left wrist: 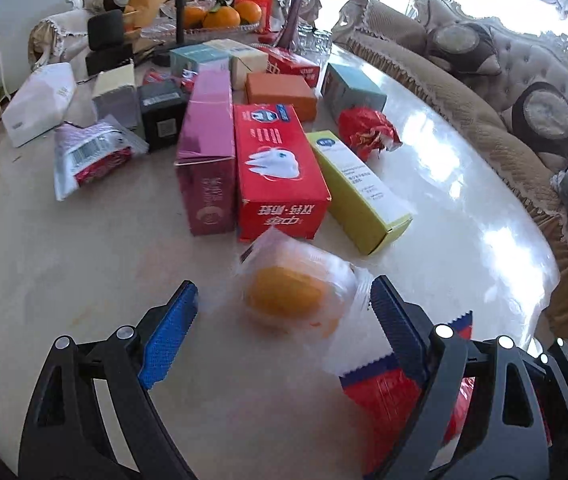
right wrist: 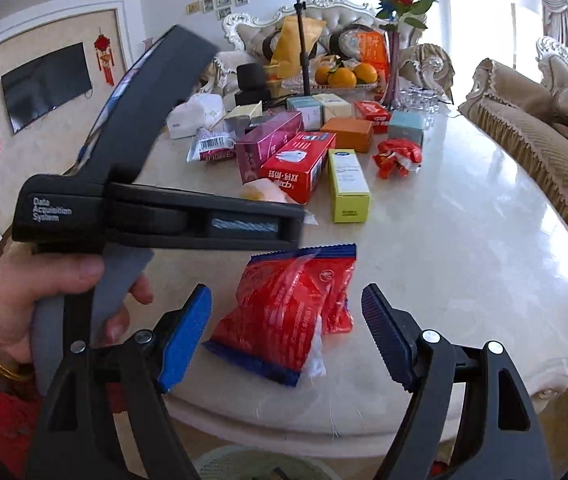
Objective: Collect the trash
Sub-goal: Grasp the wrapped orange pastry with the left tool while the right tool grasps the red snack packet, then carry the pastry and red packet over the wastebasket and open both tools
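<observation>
My left gripper (left wrist: 284, 300) is open, its blue pads either side of a clear wrapper with an orange cake (left wrist: 292, 292) on the marble table (left wrist: 464, 208). My right gripper (right wrist: 286, 312) is open around a red and blue snack bag (right wrist: 288, 312) near the table's front edge. That bag also shows in the left wrist view (left wrist: 388, 400), under the right finger. In the right wrist view, the left gripper's body (right wrist: 155, 216) is held by a hand at the left, and hides most of the cake wrapper (right wrist: 263, 192).
Behind lie a red toothpaste box (left wrist: 279, 168), a pink box (left wrist: 207, 152), a yellow-green box (left wrist: 360, 188), a crumpled red wrapper (left wrist: 368, 132), an orange box (left wrist: 279, 94) and a barcode packet (left wrist: 91, 156). A fruit dish (left wrist: 219, 20) stands at the back. Sofas surround the table.
</observation>
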